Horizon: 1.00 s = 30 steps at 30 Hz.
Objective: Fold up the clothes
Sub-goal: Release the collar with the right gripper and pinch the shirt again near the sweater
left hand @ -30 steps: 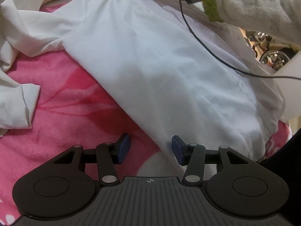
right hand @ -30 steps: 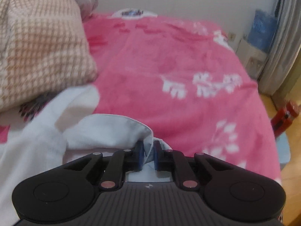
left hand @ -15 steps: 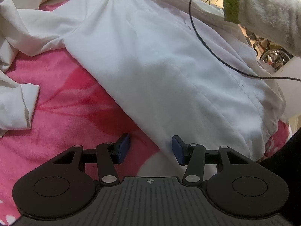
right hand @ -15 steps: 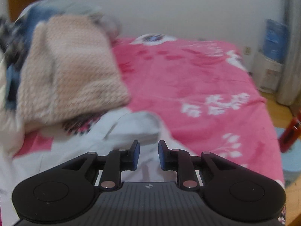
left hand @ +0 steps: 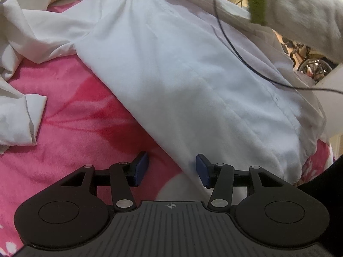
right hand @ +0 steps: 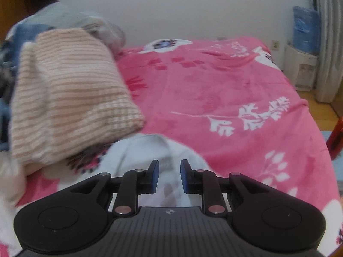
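Once jaws parted, shirt collar [right hand: 154,147] free.

Your left gripper [left hand: 172,169] and right gripper [right hand: 169,176] match: matte black bodies, ribbed grey centre plate with a small crosshair mark, round discs at both sides, silver pivot screws on the linkage arms, blue pads on the jaws. Your sleeve [left hand: 300,10] is fluffy cream fleece with a green cuff [left hand: 257,6]. A thin black cable [left hand: 235,49] trails from it.
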Available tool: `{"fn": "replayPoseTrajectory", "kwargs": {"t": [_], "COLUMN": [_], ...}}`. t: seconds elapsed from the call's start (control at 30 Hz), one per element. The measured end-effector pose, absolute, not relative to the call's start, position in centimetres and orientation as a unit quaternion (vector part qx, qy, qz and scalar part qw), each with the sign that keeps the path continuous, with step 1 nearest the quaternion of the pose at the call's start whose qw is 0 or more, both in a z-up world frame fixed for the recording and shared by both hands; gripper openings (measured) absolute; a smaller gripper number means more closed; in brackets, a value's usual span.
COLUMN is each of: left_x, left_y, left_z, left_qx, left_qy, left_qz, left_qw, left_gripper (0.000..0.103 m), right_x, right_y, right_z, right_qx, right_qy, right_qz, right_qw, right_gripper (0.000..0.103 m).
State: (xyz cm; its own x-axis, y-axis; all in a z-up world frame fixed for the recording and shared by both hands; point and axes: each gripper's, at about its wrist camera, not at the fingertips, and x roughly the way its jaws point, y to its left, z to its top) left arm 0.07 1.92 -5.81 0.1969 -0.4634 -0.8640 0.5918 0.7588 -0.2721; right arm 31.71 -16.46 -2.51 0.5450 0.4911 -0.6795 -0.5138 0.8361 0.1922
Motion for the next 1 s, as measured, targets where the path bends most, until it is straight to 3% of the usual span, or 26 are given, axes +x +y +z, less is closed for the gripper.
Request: {"fn": "replayPoseTrajectory", "kwargs": {"t": [0.13,0.27,0.3,0.37,0.6,0.8,0.93,1.0], "left_x": [0.0,-0.1,-0.1,-0.1,-0.1,0.3,0.4,0.4], "left_y": [1.9,1.8,1.8,1.9,2.1,2.5,2.6,2.6], "left_z": [-5.9,-5.9,-5.9,-5.9,-6.0,-6.1,-6.1,-6.1], "left_qx": [0.063,0.068,0.067,0.065,0.056,0.043,0.040,0.037], "left_qy": [0.531,0.529,0.529,0.528,0.527,0.533,0.536,0.537], "left_qz": [-0.343,-0.342,-0.342,-0.342,-0.344,-0.346,-0.350,-0.351], "left_qw": [0.773,0.773,0.774,0.775,0.775,0.771,0.767,0.766], "left_gripper": [0.049,0.049,0.049,0.049,0.049,0.049,0.050,0.050], "right_x": [28.9,26.3,25.9,25.6,27.9,29.9,29.2,28.8], "right_y": [-15.0,-10.2,-8.8,-6.4,-1.1,0.5,1.3,1.2], "right_z": [-1.6,-1.6,-1.7,-2.2,-4.4,-5.4,-6.1,-6.0], "right_qx": [-0.012,-0.089,-0.117,-0.176,-0.313,-0.330,-0.364,-0.376], "right_qy": [0.402,0.387,0.378,0.358,0.375,0.431,0.426,0.414], "right_qz": [0.363,0.426,0.437,0.460,0.533,0.569,0.569,0.569], "right_qw": [0.840,0.813,0.808,0.793,0.690,0.618,0.602,0.602], "right_gripper": [0.023,0.025,0.028,0.047,0.049,0.050,0.045,0.023]}}
